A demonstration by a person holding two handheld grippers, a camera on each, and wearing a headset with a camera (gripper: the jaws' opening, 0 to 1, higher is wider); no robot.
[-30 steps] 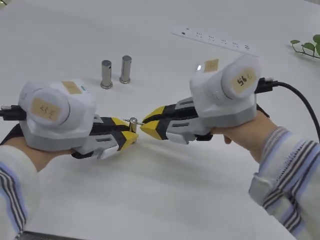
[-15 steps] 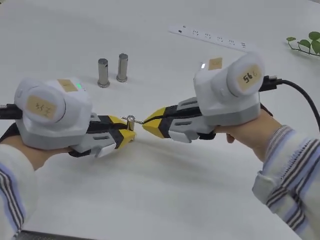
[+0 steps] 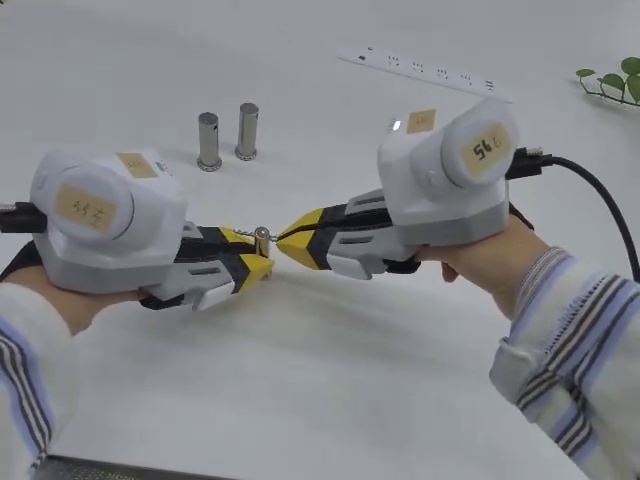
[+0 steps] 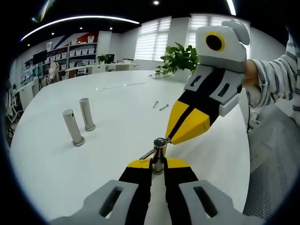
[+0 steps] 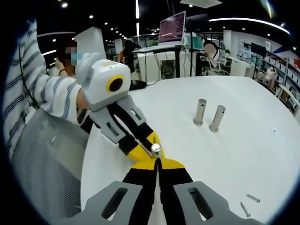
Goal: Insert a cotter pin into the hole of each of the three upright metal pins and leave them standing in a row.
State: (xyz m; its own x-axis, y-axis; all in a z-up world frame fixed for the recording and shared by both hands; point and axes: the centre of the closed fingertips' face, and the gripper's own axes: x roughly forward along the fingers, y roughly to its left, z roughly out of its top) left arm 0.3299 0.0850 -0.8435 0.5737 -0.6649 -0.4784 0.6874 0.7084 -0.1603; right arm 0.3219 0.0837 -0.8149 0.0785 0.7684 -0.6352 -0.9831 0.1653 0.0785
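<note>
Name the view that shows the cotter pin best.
Left gripper view: the cotter pin pokes clearly out of the metal pin held in the left hand-held gripper. Head view shows a tiny sliver; in the right gripper view the metal pin hides it.
</note>
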